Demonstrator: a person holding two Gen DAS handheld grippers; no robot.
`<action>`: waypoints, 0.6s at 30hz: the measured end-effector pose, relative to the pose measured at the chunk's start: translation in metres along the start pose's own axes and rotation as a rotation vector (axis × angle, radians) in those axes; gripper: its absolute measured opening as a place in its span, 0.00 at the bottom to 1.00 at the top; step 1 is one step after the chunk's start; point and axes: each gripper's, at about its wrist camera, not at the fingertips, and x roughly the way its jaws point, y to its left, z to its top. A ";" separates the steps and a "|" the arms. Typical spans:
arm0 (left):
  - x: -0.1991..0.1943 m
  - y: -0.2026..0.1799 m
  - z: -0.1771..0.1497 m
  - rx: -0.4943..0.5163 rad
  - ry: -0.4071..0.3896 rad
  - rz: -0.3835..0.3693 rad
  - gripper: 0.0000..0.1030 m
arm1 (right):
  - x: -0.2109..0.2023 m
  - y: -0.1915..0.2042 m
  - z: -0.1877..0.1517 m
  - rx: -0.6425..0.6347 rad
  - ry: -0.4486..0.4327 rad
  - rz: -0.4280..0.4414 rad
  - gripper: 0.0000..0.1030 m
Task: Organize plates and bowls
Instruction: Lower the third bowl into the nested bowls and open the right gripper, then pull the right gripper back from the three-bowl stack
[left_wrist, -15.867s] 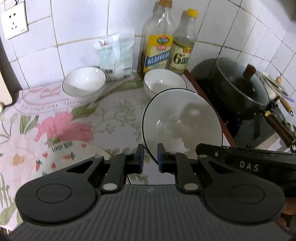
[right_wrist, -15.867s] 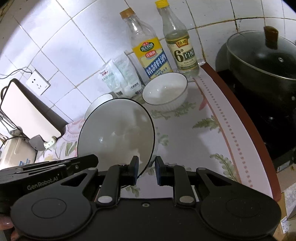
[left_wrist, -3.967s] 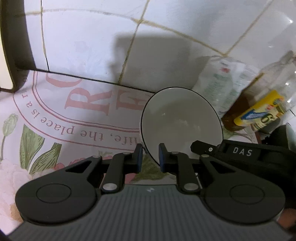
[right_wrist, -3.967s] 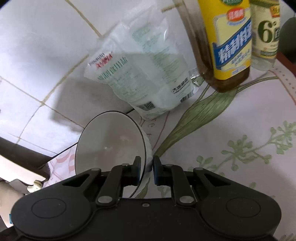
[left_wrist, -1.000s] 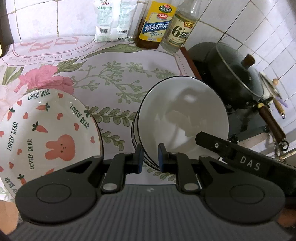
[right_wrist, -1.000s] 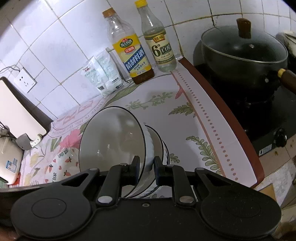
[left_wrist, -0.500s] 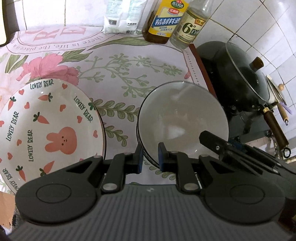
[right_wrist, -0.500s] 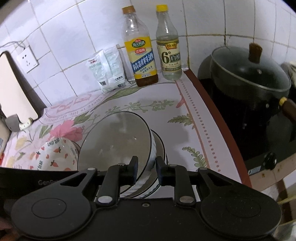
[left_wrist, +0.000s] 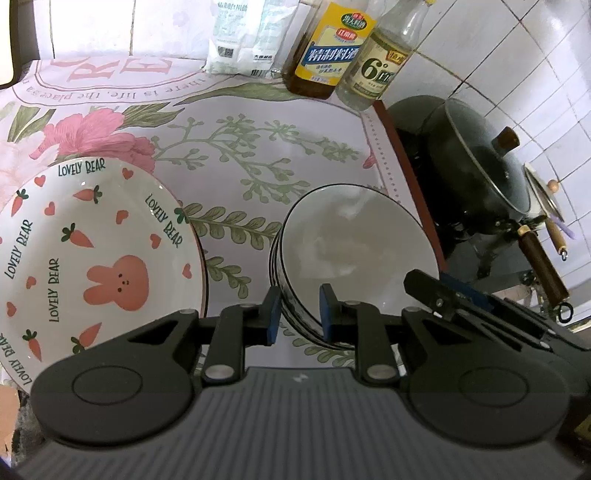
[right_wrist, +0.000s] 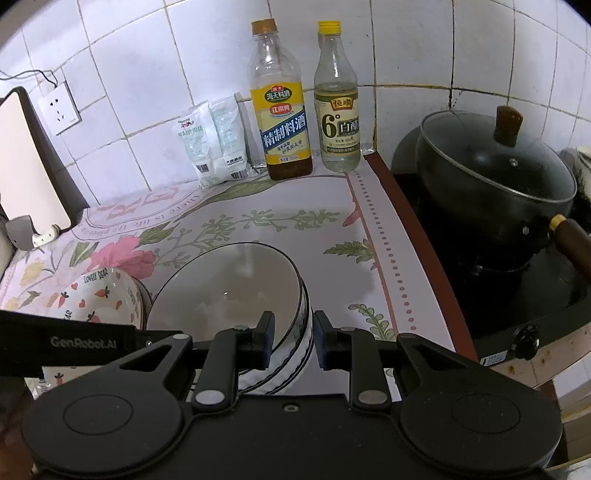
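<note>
A stack of white bowls with black rims (left_wrist: 351, 240) stands on the floral counter mat; it also shows in the right wrist view (right_wrist: 229, 291). My left gripper (left_wrist: 297, 314) is open, its fingers on either side of the stack's near-left rim. My right gripper (right_wrist: 293, 341) is open, its fingers on either side of the stack's near-right rim. A carrot and rabbit plate (left_wrist: 92, 258) lies left of the bowls; it also shows in the right wrist view (right_wrist: 99, 295).
Two bottles (right_wrist: 280, 110) (right_wrist: 338, 107) and white packets (right_wrist: 214, 144) stand against the tiled back wall. A dark lidded pot (right_wrist: 495, 166) sits on the stove at the right, past the counter's brown edge. A wall socket (right_wrist: 59, 107) is at the left.
Both grippers have lowered the top bowl onto the stack and opened their jaws, letting go of its rim. The views have pulled back a little.
</note>
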 end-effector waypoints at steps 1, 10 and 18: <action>-0.001 0.000 0.000 0.003 -0.005 -0.003 0.19 | 0.000 -0.002 0.000 0.012 0.001 0.011 0.27; -0.019 0.006 -0.008 -0.005 -0.049 -0.080 0.19 | -0.012 -0.008 0.004 0.022 -0.027 0.027 0.27; -0.039 0.005 -0.021 0.020 -0.081 -0.157 0.21 | -0.042 -0.018 -0.004 -0.045 -0.102 0.059 0.27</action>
